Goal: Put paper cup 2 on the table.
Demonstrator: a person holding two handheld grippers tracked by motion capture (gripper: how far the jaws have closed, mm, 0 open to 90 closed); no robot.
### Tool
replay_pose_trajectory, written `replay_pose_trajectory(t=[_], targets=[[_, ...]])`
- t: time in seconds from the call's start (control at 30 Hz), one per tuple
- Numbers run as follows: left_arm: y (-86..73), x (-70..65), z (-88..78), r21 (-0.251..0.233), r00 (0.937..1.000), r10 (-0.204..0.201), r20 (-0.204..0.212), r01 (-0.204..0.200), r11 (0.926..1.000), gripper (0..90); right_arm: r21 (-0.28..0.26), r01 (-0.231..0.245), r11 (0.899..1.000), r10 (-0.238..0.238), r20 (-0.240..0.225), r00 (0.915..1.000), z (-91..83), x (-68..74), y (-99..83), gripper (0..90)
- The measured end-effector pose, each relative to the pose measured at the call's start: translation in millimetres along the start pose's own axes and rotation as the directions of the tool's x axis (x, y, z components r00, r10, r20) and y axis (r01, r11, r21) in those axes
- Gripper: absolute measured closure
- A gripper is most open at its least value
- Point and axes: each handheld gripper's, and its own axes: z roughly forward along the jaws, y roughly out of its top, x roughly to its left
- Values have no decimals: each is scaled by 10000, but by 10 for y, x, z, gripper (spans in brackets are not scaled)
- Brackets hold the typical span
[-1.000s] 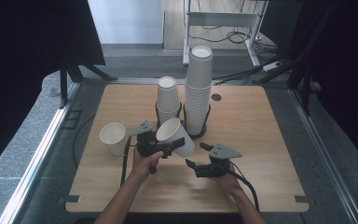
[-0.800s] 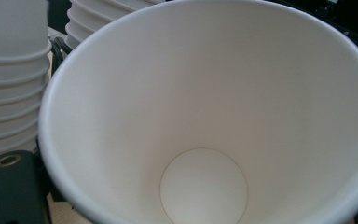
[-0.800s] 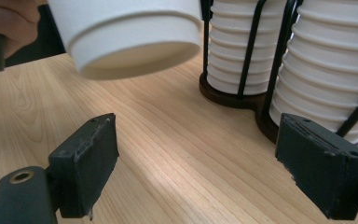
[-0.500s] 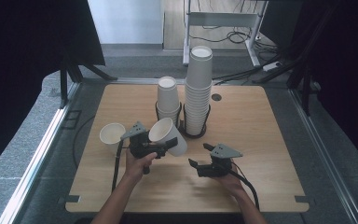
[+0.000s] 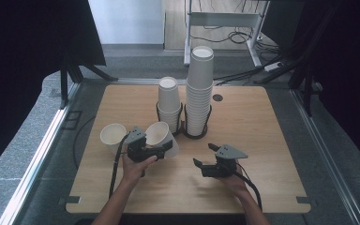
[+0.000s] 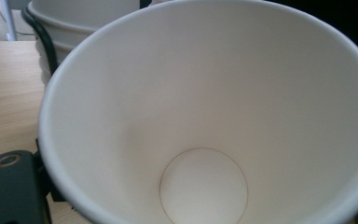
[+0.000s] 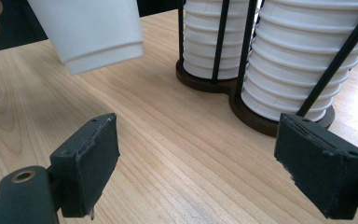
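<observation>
My left gripper (image 5: 165, 149) is shut on a white paper cup (image 5: 161, 135) and holds it tilted just above the table, its mouth turned up and left. In the left gripper view the cup's empty inside (image 6: 205, 116) faces the camera, with one black finger (image 6: 9, 191) at its rim. My right gripper (image 5: 202, 155) rests low near the table's front, open, with bare wood between its pads (image 7: 196, 154). From there the held cup (image 7: 93, 32) hangs at upper left.
Another white cup (image 5: 112, 136) stands on the table left of my left hand. Behind, a black wire holder (image 5: 194, 136) carries a short cup stack (image 5: 168, 101) and a tall one (image 5: 200, 89). The wooden table (image 5: 262, 140) has bare room at the right.
My left gripper has shifted a little to the left with the cup. The right gripper has kept still.
</observation>
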Motion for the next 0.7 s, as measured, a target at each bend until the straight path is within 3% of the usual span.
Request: replay_pose_trajectory(t=[0.13, 0.27, 0.33, 0.47, 0.7], targets=[[-28, 7, -10, 152, 9981, 241, -565, -233, 9996, 126, -11, -18, 10000, 18, 11, 10000, 0, -8, -4, 137], [-63, 19, -12, 355, 9900, 481, -1330, -438, 9984, 125, 35, -1, 10000, 1, 14, 10000, 10, -8, -12, 137], [-76, 22, -5, 446, 9870, 550, -1512, -488, 9978, 124, 60, 9, 10000, -9, 9, 10000, 15, -7, -16, 138], [-100, 28, 24, 750, 9695, 980, -2247, -830, 9937, 123, 137, 16, 9999, -16, 3, 10000, 24, -4, -28, 138], [-143, 56, 95, 1295, 9425, 1486, -2993, -1142, 9850, 120, 208, -17, 9998, 16, 60, 10000, 32, -6, -37, 142]])
